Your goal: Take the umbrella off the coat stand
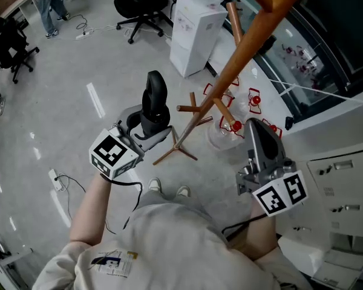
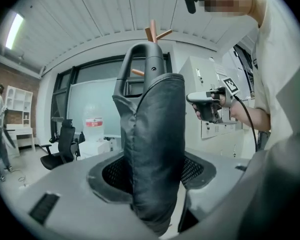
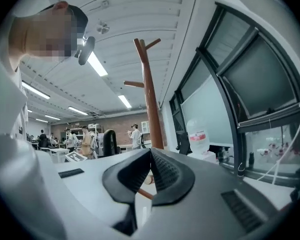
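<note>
In the head view a black folded umbrella [image 1: 155, 101] stands upright between the jaws of my left gripper [image 1: 147, 130], which is shut on it, left of the wooden coat stand [image 1: 248, 50]. The left gripper view shows the umbrella's dark sleeve [image 2: 152, 149] filling the gap of the left gripper [image 2: 152, 171], its loop handle on top and the coat stand's top pegs [image 2: 152, 31] behind. My right gripper [image 1: 258, 132] is held right of the stand's pole, shut with nothing in it. In the right gripper view the right gripper [image 3: 150, 171] has its pads together, and the coat stand [image 3: 149, 99] rises just beyond.
The stand's feet [image 1: 178, 148] spread on the grey floor, with a clear, red-patterned item [image 1: 236, 110] beside them. A water dispenser [image 1: 196, 29] and office chairs [image 1: 142, 8] stand farther off. A white cabinet [image 1: 345, 186] is close on the right, with windows behind it. A person [image 1: 48, 5] stands far left.
</note>
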The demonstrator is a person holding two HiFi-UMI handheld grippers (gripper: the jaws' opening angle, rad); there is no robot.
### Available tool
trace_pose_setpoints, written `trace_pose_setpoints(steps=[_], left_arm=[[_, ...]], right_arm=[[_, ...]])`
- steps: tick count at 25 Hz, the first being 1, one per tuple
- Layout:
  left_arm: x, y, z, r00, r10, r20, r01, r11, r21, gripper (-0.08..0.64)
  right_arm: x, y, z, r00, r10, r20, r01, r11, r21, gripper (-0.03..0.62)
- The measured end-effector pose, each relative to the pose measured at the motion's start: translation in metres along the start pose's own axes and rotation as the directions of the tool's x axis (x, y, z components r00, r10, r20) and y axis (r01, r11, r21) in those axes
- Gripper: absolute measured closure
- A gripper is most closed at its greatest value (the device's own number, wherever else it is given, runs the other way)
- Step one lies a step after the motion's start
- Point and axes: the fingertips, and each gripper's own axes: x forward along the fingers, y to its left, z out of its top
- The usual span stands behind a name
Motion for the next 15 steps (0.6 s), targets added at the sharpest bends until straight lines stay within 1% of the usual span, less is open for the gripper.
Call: trace_pose_setpoints(steps=[2, 5, 7, 12, 15], left_arm=[[-0.005, 0.002, 0.016, 1.000, 0.014, 0.011, -0.014, 1.000, 0.006, 0.287], [-0.009, 0.003, 0.041, 0.999, 0.036, 0.034, -0.038, 0.997, 0.063, 0.287], [-0.012, 0.002, 0.060, 0.997, 0.042, 0.058, -0.047, 0.995, 0.084, 0.287], [-0.020, -0.002, 0.107, 0.993, 0.045, 0.112, -0.052, 0.997, 0.063, 0.287], [-0.028, -0.010, 0.140, 0.984, 0.047, 0.170, -0.063, 0.994, 0.087, 0.287]], right_arm=[[-0.001, -0.002, 0.019, 0.999, -0.011, 0.033, 0.012, 0.999, -0.036, 0.584], [-0.002, -0.005, 0.043, 0.997, -0.044, 0.070, 0.051, 0.995, -0.091, 0.584], [-0.002, -0.006, 0.055, 0.995, -0.063, 0.083, 0.073, 0.990, -0.119, 0.584], [-0.004, -0.002, 0.085, 0.988, -0.084, 0.128, 0.105, 0.980, -0.168, 0.584], [-0.008, 0.004, 0.103, 0.981, -0.084, 0.174, 0.116, 0.976, -0.183, 0.584]])
